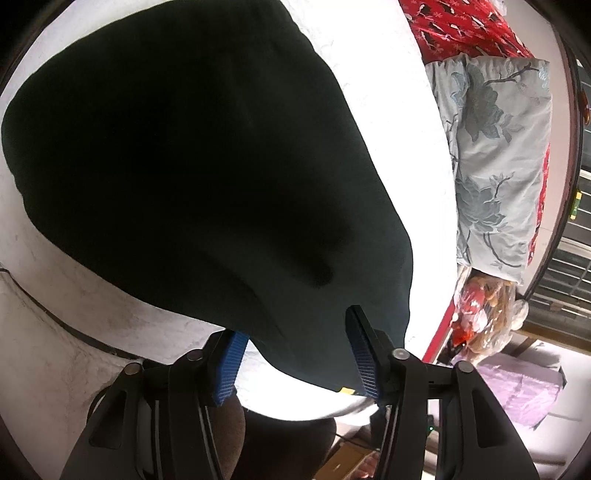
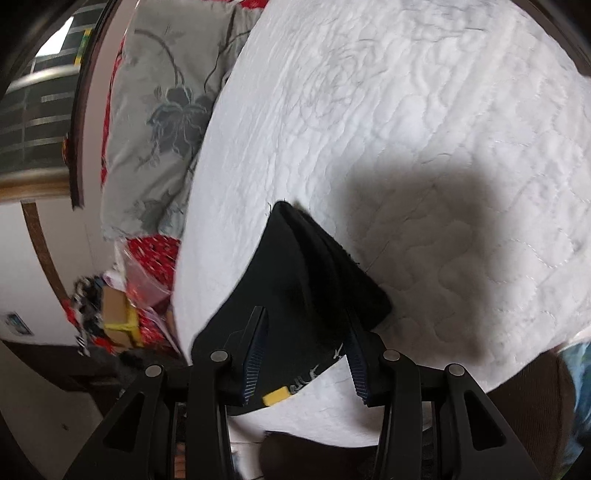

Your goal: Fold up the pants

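The black pants (image 1: 177, 155) were spread over the white quilted bed (image 2: 424, 110), a folded corner with a small yellow tag (image 2: 275, 397) reaching the near edge. The left claw (image 1: 295, 332) was held spread, the pants' near edge lying between its blue pads (image 1: 231, 365), not pinched. The right claw (image 2: 306, 328) was likewise spread, the folded corner being seen between its fingers. A grey floral quilt (image 1: 491, 158) and red patterned fabric (image 1: 458, 26) were piled beside the bed.

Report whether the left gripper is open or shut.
Open: the left gripper has its blue pads spread wide, straddling the black pants edge.
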{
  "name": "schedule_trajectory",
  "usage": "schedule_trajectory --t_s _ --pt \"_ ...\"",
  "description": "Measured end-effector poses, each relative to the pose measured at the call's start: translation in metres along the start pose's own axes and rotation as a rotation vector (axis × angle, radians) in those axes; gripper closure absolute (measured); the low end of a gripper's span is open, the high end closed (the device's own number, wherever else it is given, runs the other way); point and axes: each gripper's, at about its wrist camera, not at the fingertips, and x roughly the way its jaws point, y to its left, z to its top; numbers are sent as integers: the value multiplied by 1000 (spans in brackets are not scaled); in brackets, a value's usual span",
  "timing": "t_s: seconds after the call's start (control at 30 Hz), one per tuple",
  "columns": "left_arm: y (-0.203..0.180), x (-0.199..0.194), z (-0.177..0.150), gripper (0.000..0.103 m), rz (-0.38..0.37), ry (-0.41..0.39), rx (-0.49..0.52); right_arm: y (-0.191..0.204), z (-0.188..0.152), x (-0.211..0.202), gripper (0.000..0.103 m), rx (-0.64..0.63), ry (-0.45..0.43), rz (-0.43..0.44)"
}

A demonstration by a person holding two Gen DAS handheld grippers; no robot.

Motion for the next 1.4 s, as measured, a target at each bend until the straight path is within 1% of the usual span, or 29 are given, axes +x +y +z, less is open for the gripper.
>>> schedule_trajectory --t_s 0.03,0.07,0.1,0.13,0.17,0.23,0.3,0.47,0.57,0.63,0.73,0.77,0.83,0.87,0.9,0.93,0.97,1.0,1.07,1.13,1.17,1.2,1.23,1.27,1.33,1.4 --pt "-1 -1 0 71 17 -4 4 3 -1 2 95 -22 0 -18" --pt "-2 -2 0 83 30 -6 11 7 -2 4 97 -54 0 -53" --pt "-3 -5 -1 87 25 -7 10 11 -3 2 97 -73 -4 -52" --pt "-3 -9 -2 88 19 -9 12 14 -4 -2 97 -76 -7 -25" --pt "-5 -12 -4 91 21 -15 24 14 -4 -2 97 -76 -7 -25" --pt "-3 -16 -7 92 32 -21 37 20 -5 -10 97 -104 -19 -13" --pt "4 -14 -8 93 26 -9 21 19 -6 -17 97 -108 -24 -9" --pt "26 -4 -7 93 33 25 -40 0 -10 -15 97 -69 -1 -24" --pt "30 -2 -4 92 31 27 -58 -11 -9 -9 97 -35 9 -34" --pt "30 -1 -1 91 39 27 -62 -16 -9 -3 96 -37 20 -58" --pt "25 -1 -3 89 58 17 -52 -16 -9 -1 94 -46 24 -69" --pt "22 0 -5 86 64 13 -44 -16 -8 -1 93 -50 27 -70" --pt "14 -5 -17 79 76 -1 -20 -14 -8 -4 90 -51 35 -62" --pt "6 -7 -25 70 88 -15 9 -13 -8 -7 87 -54 41 -57" --pt "-4 -9 -35 63 106 -32 42 -10 -8 -12 85 -67 36 -62" --pt "-14 -10 -45 60 119 -45 75 -8 -8 -18 80 -86 27 -68" --pt "-28 -7 -56 56 128 -49 115 -5 -6 -24 74 -109 16 -75" --pt "-39 -3 -65 52 130 -44 144 -1 -4 -33 72 -137 -2 -84" --pt "-65 14 -87 50 138 -22 198 5 2 -45 67 -173 -26 -87" --pt "-93 43 -112 48 160 26 263 9 10 -55 65 -202 -40 -84" --pt "-101 54 -122 48 173 47 282 12 15 -59 64 -221 -42 -84" --pt "-115 74 -136 49 188 83 303 14 20 -62 63 -242 -41 -85" --pt "-124 89 -147 49 195 111 312 16 23 -62 60 -258 -36 -87" --pt "-131 103 -156 49 200 136 317 19 29 -62 59 -290 -22 -92" --pt "-150 132 -176 50 203 180 324 24 37 -60 59 -342 3 -107" --pt "-165 157 -191 50 184 206 298 30 47 -50 59 -406 49 -130"
